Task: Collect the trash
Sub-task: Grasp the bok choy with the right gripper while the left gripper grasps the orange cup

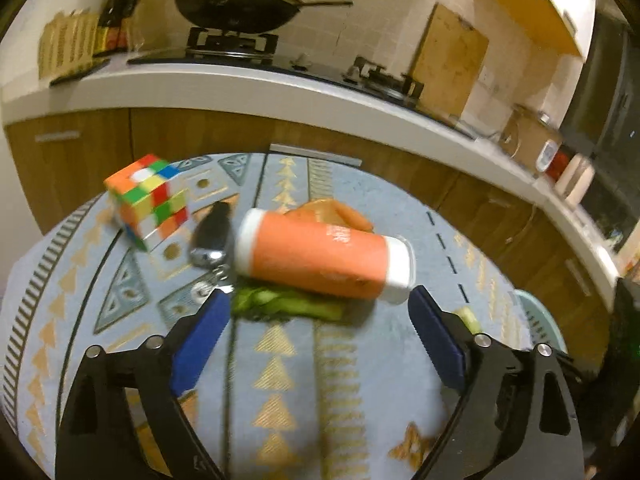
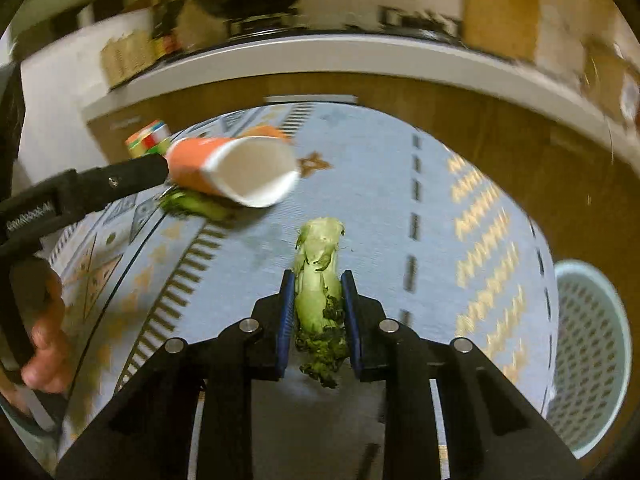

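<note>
An orange paper cup (image 1: 316, 256) lies on its side on the patterned tablecloth (image 1: 280, 380), white mouth to the right. A flat green leaf (image 1: 288, 306) sticks out from under it and orange peel (image 1: 332, 212) lies behind it. My left gripper (image 1: 319, 300) is open wide just short of the cup, its blue pads touching nothing. My right gripper (image 2: 318, 280) is shut on a pale green leafy vegetable stalk (image 2: 320, 264), held above the cloth. The right wrist view also shows the cup (image 2: 236, 168), the leaf (image 2: 192, 202) and a left gripper finger (image 2: 132, 174) at the cup's base.
A scrambled colour cube (image 1: 148, 200) and a black key fob (image 1: 212, 236) lie left of the cup. A pale perforated basket (image 2: 588, 360) stands below the table's right edge. A person's hand (image 2: 44, 340) holds the left gripper. Behind runs a kitchen counter (image 1: 240, 88) with a wok (image 1: 240, 8).
</note>
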Available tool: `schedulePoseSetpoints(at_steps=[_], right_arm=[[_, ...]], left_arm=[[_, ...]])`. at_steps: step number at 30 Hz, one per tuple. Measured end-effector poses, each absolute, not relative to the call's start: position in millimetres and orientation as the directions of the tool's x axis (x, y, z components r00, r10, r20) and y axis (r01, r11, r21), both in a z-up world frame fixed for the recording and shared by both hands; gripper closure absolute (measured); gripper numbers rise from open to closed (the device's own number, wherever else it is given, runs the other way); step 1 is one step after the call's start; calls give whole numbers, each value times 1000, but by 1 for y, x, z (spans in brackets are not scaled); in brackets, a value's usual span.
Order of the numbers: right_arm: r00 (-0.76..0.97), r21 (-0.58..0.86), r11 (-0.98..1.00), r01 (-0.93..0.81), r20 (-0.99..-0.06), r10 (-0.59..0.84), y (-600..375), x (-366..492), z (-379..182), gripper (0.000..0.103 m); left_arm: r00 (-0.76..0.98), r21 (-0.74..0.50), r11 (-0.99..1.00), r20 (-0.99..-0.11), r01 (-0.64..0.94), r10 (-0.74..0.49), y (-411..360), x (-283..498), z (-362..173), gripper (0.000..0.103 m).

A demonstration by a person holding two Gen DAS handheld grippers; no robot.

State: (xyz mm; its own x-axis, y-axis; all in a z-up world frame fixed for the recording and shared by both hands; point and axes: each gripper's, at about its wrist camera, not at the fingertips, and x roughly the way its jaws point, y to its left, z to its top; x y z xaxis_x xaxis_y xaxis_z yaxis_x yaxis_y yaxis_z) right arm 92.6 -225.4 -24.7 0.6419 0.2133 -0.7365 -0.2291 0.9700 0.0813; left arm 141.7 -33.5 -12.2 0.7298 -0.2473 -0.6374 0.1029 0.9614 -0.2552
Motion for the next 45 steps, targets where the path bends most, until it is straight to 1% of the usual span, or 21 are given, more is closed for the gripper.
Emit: schedulePoseSetpoints(at_steps=[4,6,7,9,11,14,19,23,24,26,27,29,31,33,35,38,40,42,43,44,45], right_arm=[[664,125,970,-206,-710,233,-237,94,-22,83],[657,133,971,-200,-716,234,-239,96,-24,83],[655,136,971,-198,-718,235,-239,97,-24,83],[654,142,970,-198,-718,239,-241,98,-24,83],[659,148,968,-204,-710,248,-241,97,-23,83],[666,164,964,-210,-698,264,-242,94,-22,83],[663,183,959,-215,-694,281,-244,94,-22,83],[662,178,958,-223,-694,283,-242,92,-22,83],[662,179,958,-223,-694,284,-241,92,-22,83],[661,184,957,-223,-693,287,-242,92,-22,83],[660,187,957,-223,-693,289,-243,92,-22,83],[661,188,958,-218,-693,287,-243,93,-22,83],[662,189,958,-217,-692,286,-244,92,-22,83],[663,190,958,-216,-691,286,-244,92,-21,83],[662,191,958,-216,-692,287,-244,92,-22,83],[659,192,957,-218,-694,289,-244,93,-22,83],[659,192,956,-220,-694,291,-244,92,-22,83],[659,192,956,-223,-693,293,-244,92,-22,83],[659,192,956,-223,-693,293,-244,92,-22,83],[659,192,956,-223,-693,293,-244,92,-22,83],[658,193,955,-225,-693,295,-244,92,-22,83]], left_arm=[[715,-190,977,-670,98,-201,-66,153,-18,15],[732,-115,990,-668,81,-137,-79,154,-20,18],[738,-85,993,-665,76,-114,-83,155,-21,21],[738,-47,996,-669,75,-87,-87,156,-22,44],[739,-68,994,-666,82,-106,-78,150,-20,50],[754,-77,995,-649,64,-99,-58,133,-14,53],[792,-104,994,-603,40,-95,-10,98,3,53],[800,-113,994,-596,6,-73,25,84,10,53],[794,-123,992,-602,15,-87,31,83,11,50],[784,-150,988,-611,26,-113,42,82,10,50],[782,-168,985,-610,28,-126,45,82,11,46],[775,-218,975,-610,38,-167,44,87,11,40],[768,-236,969,-607,69,-202,31,93,12,34],[766,-220,971,-608,89,-208,10,99,12,21],[763,-190,975,-612,114,-209,-15,105,10,21],[750,-141,984,-637,111,-176,-43,119,3,21],[741,-109,990,-658,88,-138,-57,131,-3,28],[725,-104,992,-678,65,-119,-61,140,-8,48],[717,-101,993,-688,56,-111,-62,144,-11,52],[714,-96,994,-693,46,-100,-62,145,-13,62],[711,-95,995,-697,39,-94,-61,147,-14,75]])
